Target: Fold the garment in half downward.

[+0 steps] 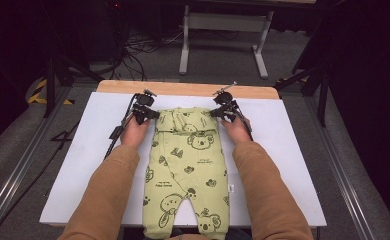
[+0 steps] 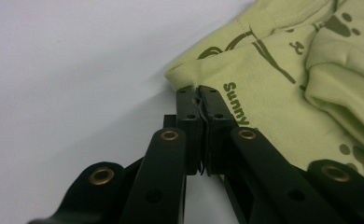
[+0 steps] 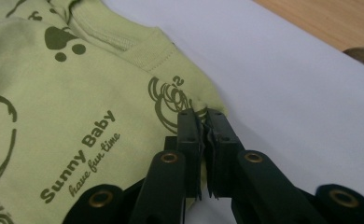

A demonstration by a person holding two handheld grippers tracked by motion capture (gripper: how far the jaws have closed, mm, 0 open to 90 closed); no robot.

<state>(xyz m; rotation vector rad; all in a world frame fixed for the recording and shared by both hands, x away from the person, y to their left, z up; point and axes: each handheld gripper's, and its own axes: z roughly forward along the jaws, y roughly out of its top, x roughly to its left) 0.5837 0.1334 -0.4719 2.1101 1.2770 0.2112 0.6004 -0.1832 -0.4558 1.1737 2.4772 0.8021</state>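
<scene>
Item: pale green cotton baby romper printed with dark koala heads and paw marks, laid flat, collar end away from the person and legs toward the near edge.
Location: middle of the white-covered worktop, the feet hanging just over the near edge.
Left hand-held gripper: jaws clenched on the folded corner of the romper at its shoulder edge.
Right hand-held gripper: jaws clenched on the opposite shoulder corner, cloth pinched between the pads.
Sleeves: seemingly tucked inward across the chest.
Step in hand: judged to be the pinch at both top corners, ahead of a fold.
Next move calls for: probably lifting both corners evenly and carrying them toward the legs, keeping the cloth level so that the fold lands square.
</scene>
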